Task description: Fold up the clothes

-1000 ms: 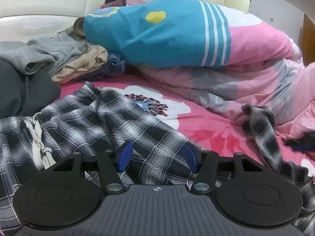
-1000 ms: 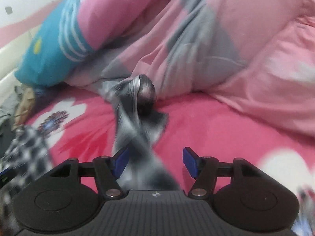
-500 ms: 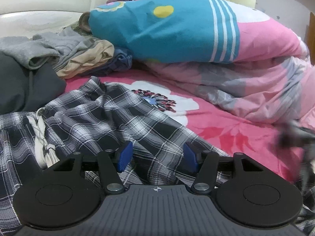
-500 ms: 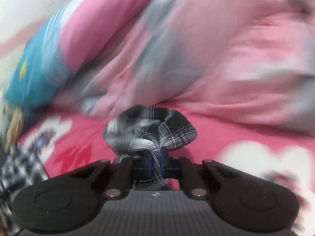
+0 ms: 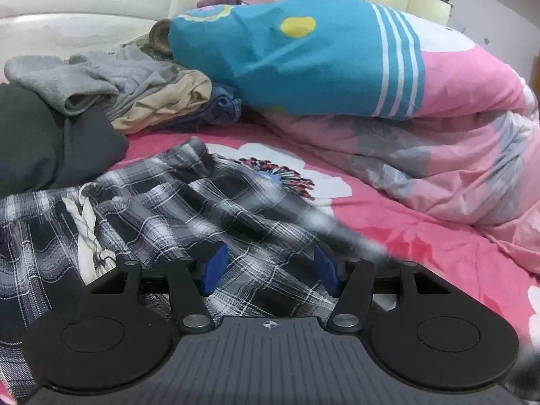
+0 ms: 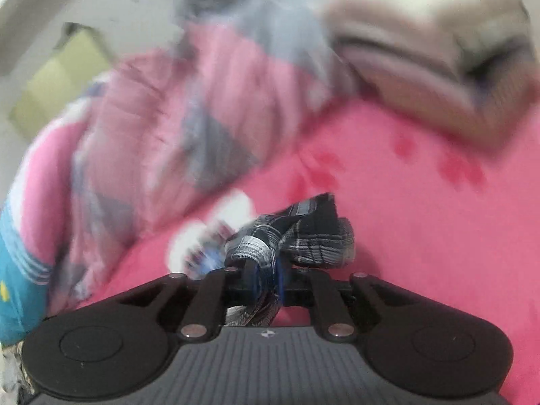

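Plaid garment (image 5: 189,216): folding barely begun, nothing folded.
It lies rumpled on the bed (image 5: 398,233). Right gripper (image 6: 266,275) pinches one end, jaws opening slightly (cloth between pads); left gripper (image 5: 268,270) hangs apart over it, gripping nothing. Pile of clothes (image 5: 135,94) untouched.

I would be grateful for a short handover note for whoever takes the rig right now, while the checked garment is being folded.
Left hand-held gripper: open, holding nothing, poised over the black-and-white checked cotton garment spread crumpled on the pink flowered bedsheet.
Right hand-held gripper: a bunched end of that checked cloth sits between its pads, jaws opening slightly.
Done: one end picked up.
Left: lay that end over, smooth, finish the fold. The grey, beige and dark clothes heaped behind remain unfolded.
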A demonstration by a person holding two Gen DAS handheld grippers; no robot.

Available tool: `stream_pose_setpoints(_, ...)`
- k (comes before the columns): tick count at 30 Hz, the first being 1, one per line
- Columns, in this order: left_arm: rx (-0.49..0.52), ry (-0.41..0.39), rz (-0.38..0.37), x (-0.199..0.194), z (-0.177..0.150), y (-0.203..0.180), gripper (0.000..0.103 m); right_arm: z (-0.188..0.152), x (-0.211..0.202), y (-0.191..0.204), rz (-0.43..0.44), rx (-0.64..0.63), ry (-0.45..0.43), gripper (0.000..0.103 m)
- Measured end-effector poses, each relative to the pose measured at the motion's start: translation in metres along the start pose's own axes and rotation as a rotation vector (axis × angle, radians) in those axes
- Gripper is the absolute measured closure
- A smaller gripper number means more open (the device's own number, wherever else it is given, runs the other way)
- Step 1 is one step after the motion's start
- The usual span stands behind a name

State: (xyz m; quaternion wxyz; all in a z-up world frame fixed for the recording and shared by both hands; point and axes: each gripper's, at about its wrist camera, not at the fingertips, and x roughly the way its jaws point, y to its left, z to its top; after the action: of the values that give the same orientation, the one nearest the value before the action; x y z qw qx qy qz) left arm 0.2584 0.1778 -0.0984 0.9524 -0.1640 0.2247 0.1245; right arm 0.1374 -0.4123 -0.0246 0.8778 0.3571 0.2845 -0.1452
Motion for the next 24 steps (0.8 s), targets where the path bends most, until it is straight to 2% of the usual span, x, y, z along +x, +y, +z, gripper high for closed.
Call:
stream_pose_setpoints(1, -0.003, 0.004, -0.002, 0.001, 0.000, 0.001, 0.046, -0.001, 0.006, -0.014, -0.001, 0.049, 0.026, 0.074)
stream_pose_setpoints(2, -0.003, 0.008, -0.003, 0.001, -0.001, 0.001, 0.046, -0.001, 0.010, -0.026, -0.021, 0.089, 0.043, 0.062)
stream_pose_setpoints(4, -0.004, 0.011, -0.009, 0.001, -0.002, 0.002, 0.046, 0.001, 0.012, -0.046, -0.059, 0.153, 0.048, 0.060)
stream_pose_setpoints(7, -0.010, 0.004, -0.015, -0.002, -0.002, 0.004, 0.046, 0.008, -0.009, -0.057, -0.050, 0.172, -0.024, 0.053)
stream_pose_setpoints(8, -0.016, -0.001, -0.016, -0.003, -0.001, 0.005, 0.046, 0.011, -0.019, -0.056, -0.062, 0.150, -0.063, 0.052)
stream_pose_setpoints(11, -0.049, -0.025, -0.022, -0.008, 0.003, 0.010, 0.046, 0.019, -0.047, -0.030, -0.126, -0.026, -0.191, 0.052)
stream_pose_setpoints(13, -0.070, -0.039, -0.021, -0.011, 0.007, 0.014, 0.046, 0.021, -0.052, 0.010, -0.099, -0.195, -0.262, 0.052)
stream_pose_setpoints(14, -0.079, -0.045, -0.013, -0.012, 0.010, 0.016, 0.046, 0.021, -0.052, 0.032, -0.070, -0.281, -0.289, 0.052)
stream_pose_setpoints(16, -0.090, -0.052, 0.016, -0.012, 0.016, 0.019, 0.046, 0.015, -0.044, 0.079, 0.060, -0.437, -0.279, 0.052)
stream_pose_setpoints(17, -0.094, -0.051, 0.035, -0.011, 0.020, 0.020, 0.046, 0.010, -0.035, 0.107, 0.152, -0.513, -0.243, 0.052)
stream_pose_setpoints(20, -0.119, -0.035, 0.099, 0.000, 0.033, 0.028, 0.046, -0.017, 0.016, 0.196, 0.447, -0.721, -0.044, 0.053)
stream_pose_setpoints(23, -0.148, -0.031, 0.144, 0.015, 0.040, 0.042, 0.047, -0.063, 0.087, 0.283, 0.631, -0.863, 0.198, 0.053)
stream_pose_setpoints(24, -0.150, -0.032, 0.161, 0.020, 0.041, 0.048, 0.047, -0.082, 0.112, 0.311, 0.667, -0.909, 0.255, 0.054)
